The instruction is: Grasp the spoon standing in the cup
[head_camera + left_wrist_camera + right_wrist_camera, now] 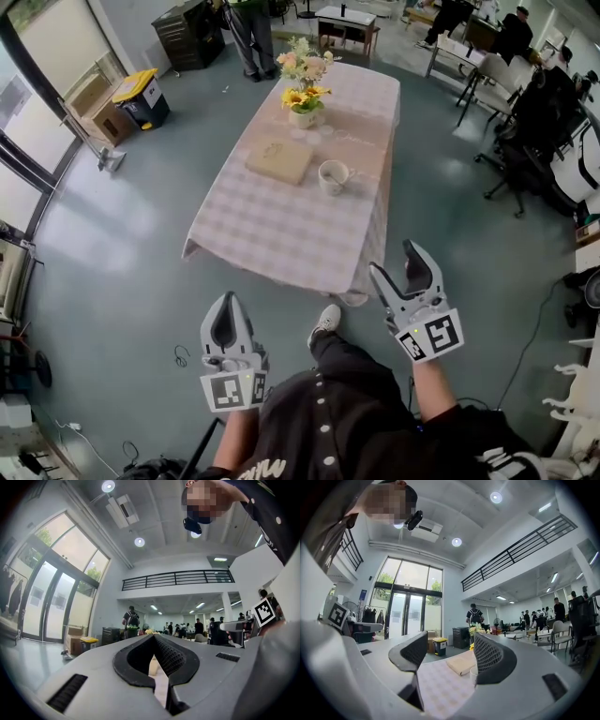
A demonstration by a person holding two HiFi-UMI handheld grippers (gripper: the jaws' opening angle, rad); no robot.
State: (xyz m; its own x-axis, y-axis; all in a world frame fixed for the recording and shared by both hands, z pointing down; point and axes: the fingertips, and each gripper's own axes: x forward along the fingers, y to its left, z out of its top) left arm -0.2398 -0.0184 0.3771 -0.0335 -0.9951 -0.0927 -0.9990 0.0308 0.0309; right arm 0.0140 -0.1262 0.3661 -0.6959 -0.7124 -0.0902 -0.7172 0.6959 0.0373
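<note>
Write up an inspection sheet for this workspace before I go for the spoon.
Surface: long table in a pink checked cloth, ahead of both grippers.
Job's things: white handled cup on the table; spoon too small to make out.
Clutter: tan flat pad; white vase of flowers.
Grippers: left gripper shut, empty; right gripper open, empty.
Cables: small dark cable loop on the floor.
Surroundings: yellow-lidded bin; black office chairs.
</note>
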